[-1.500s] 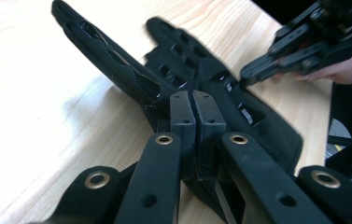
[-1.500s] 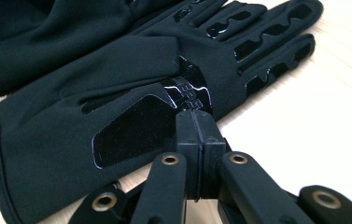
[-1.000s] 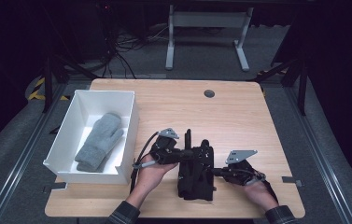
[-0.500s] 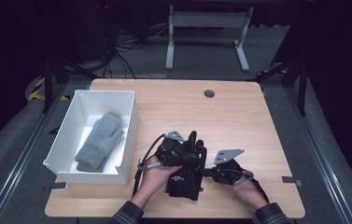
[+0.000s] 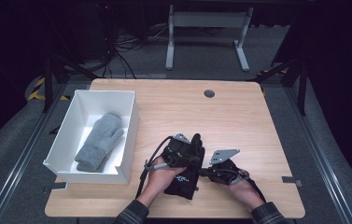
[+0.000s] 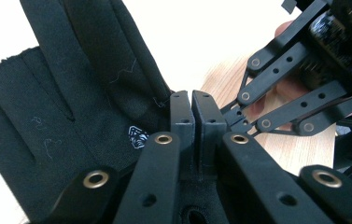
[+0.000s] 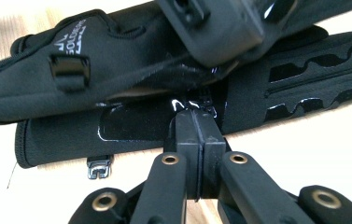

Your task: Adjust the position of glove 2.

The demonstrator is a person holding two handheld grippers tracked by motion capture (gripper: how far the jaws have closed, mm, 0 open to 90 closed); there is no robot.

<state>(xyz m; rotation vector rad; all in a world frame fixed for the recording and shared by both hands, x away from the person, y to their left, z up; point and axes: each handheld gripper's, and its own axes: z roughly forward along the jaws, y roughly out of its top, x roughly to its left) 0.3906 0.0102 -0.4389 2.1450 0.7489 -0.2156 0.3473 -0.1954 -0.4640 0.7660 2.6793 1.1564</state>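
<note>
Black gloves (image 5: 183, 175) lie stacked at the lower middle of the high view on the wooden table (image 5: 239, 116), between the person's two hands — well right of the white box (image 5: 127, 135) at mid-left, where a grey mitten (image 5: 100, 142) rests. Left gripper (image 5: 193, 157) sits over the gloves with its jaws pressed together, black fabric (image 6: 71, 107) spread just behind their tips. Right gripper (image 5: 202, 171) comes in from the right, jaws likewise closed flat against each other — their tips at the edge of the lower glove (image 7: 131, 123).
</note>
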